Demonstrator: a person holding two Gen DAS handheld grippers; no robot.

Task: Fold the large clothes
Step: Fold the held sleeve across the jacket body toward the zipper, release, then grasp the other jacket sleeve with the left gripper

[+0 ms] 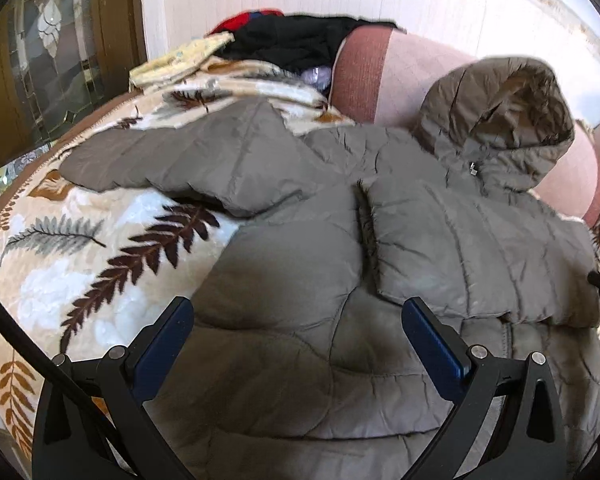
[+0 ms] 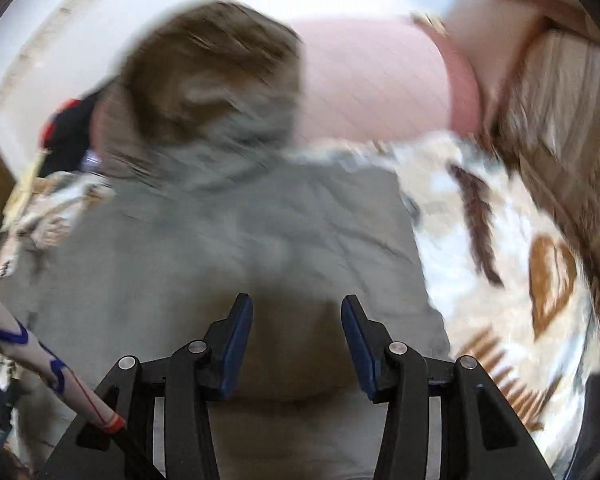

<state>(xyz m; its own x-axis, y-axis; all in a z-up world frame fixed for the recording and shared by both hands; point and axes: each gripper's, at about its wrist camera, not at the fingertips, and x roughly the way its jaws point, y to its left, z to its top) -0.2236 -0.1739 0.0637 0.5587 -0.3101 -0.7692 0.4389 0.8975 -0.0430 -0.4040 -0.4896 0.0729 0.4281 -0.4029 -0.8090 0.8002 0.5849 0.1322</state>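
A grey-brown quilted hooded jacket (image 1: 300,248) lies spread on the bed, its hood (image 1: 512,116) propped against the pink pillow. One sleeve (image 1: 172,160) stretches out to the left. The other sleeve (image 1: 460,248) is folded across the chest. My left gripper (image 1: 298,304) hovers over the jacket's lower body, open wide, with nothing between its fingers. In the blurred right wrist view, my right gripper (image 2: 296,300) stands open over the jacket (image 2: 228,232) below the hood (image 2: 212,72), with only fabric beneath it and nothing gripped.
A leaf-patterned blanket (image 1: 100,248) covers the bed. Black and red clothes (image 1: 296,44) are piled at the back beside a pink pillow (image 1: 384,80). A glass-fronted cabinet (image 1: 52,48) stands left. A folded quilt (image 2: 560,140) lies right. A patterned white sleeve (image 2: 40,348) crosses the lower left.
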